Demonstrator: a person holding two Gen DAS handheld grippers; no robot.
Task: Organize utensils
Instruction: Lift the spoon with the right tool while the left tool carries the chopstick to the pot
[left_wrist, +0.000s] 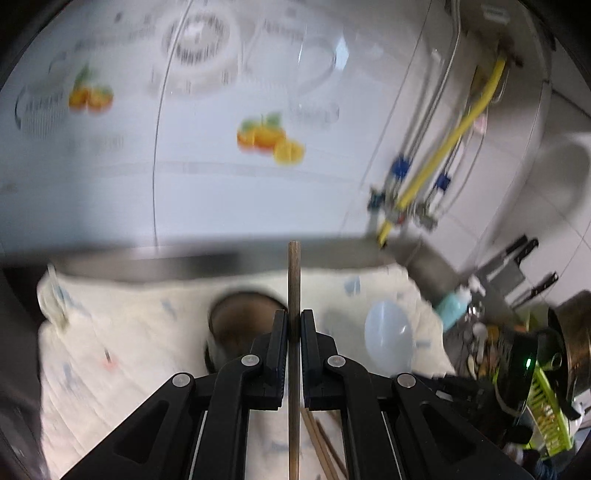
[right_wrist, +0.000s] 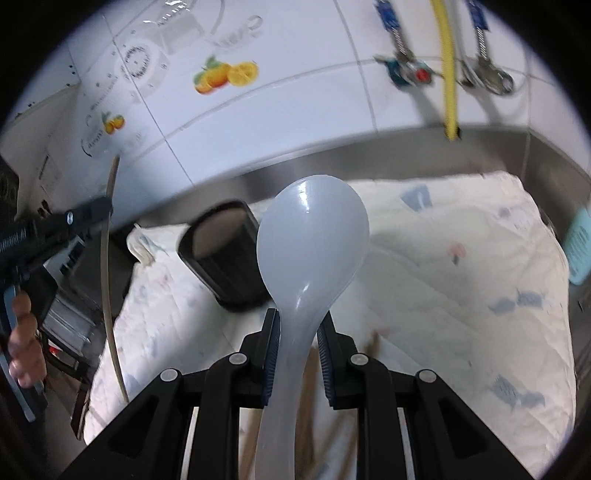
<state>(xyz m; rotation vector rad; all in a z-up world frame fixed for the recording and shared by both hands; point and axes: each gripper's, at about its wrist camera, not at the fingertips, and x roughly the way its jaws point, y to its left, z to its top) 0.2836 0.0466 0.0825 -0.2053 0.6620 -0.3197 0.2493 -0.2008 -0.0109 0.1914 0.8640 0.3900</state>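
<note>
spoon: glossy plastic | chopstick: matt wood | cloth: quilted

white quilted cloth bears a dark holder.

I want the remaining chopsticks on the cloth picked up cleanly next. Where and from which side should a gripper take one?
Probably mid-shaft, coming down from above with the jaws across its width. The loose chopsticks lie flat on the quilted cloth, thin and close together, so a side approach would likely nudge the neighbours. Both grippers are full: the left gripper holds a chopstick, the right gripper a white spoon.
</note>
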